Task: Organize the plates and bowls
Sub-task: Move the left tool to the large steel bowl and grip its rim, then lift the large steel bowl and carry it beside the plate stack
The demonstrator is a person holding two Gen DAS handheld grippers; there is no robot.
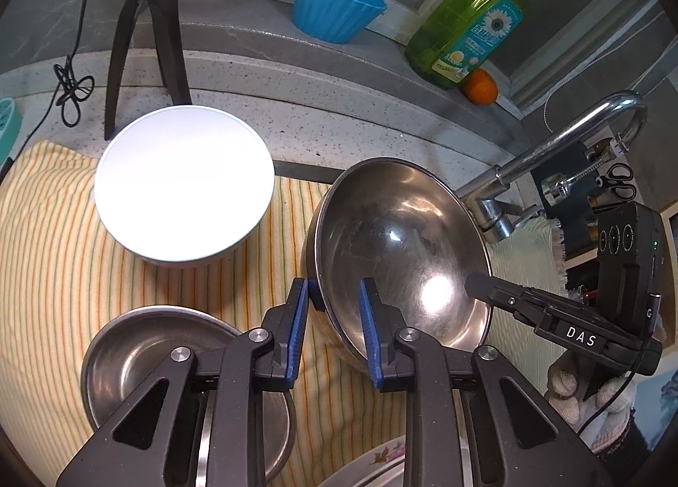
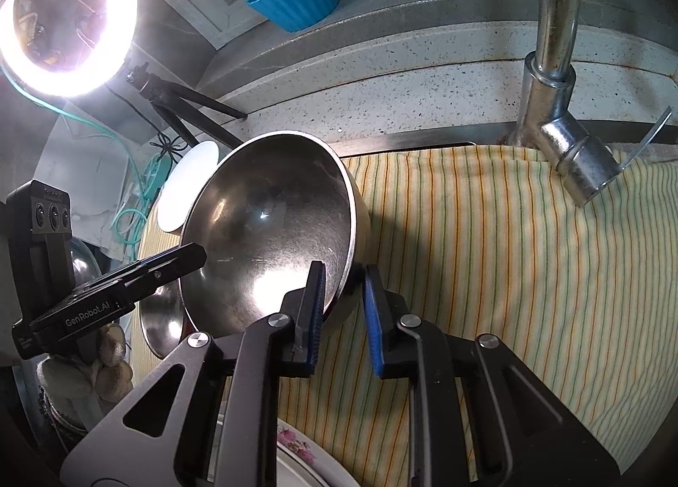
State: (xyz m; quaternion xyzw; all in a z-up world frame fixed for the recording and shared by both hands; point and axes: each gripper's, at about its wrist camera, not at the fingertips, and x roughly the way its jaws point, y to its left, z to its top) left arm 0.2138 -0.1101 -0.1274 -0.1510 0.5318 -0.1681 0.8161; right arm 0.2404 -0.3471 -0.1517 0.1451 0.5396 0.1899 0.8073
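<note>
While both grippers clamp the big steel bowl (image 1: 402,250), it sits tilted over the striped cloth (image 1: 55,275), mouth facing the cameras. Left gripper (image 1: 334,296): narrow, blue pads (image 1: 301,317) pinching the bowl's rim, one finger outside the wall and one inside. Right gripper (image 2: 345,288): same story on the opposite rim, narrow, one pad inside and one outside the wall. Each gripper shows in the other's view, biting the far edge of the bowl; a gloved hand (image 1: 593,394) holds the right one, and a gloved hand holds the left one in the right wrist view too. White bowl (image 1: 184,182) stands upright on the cloth, left of the steel bowl and apart from it. Smaller steel bowl (image 1: 161,360) sits near the bottom left, partly under the left gripper's body. Flowered plate (image 2: 296,444) edge peeks in at the bottom of both views. Blue ribbed cup (image 1: 334,4) is on the ledge behind, with a green soap bottle (image 1: 470,25) and an orange (image 1: 479,85) beside it. Faucet (image 2: 551,63) rises at the back edge of the cloth, right of the steel bowl. Tripod (image 1: 148,42) stands behind the white bowl; a ring light (image 2: 68,12) glares top left in the right wrist view.
</note>
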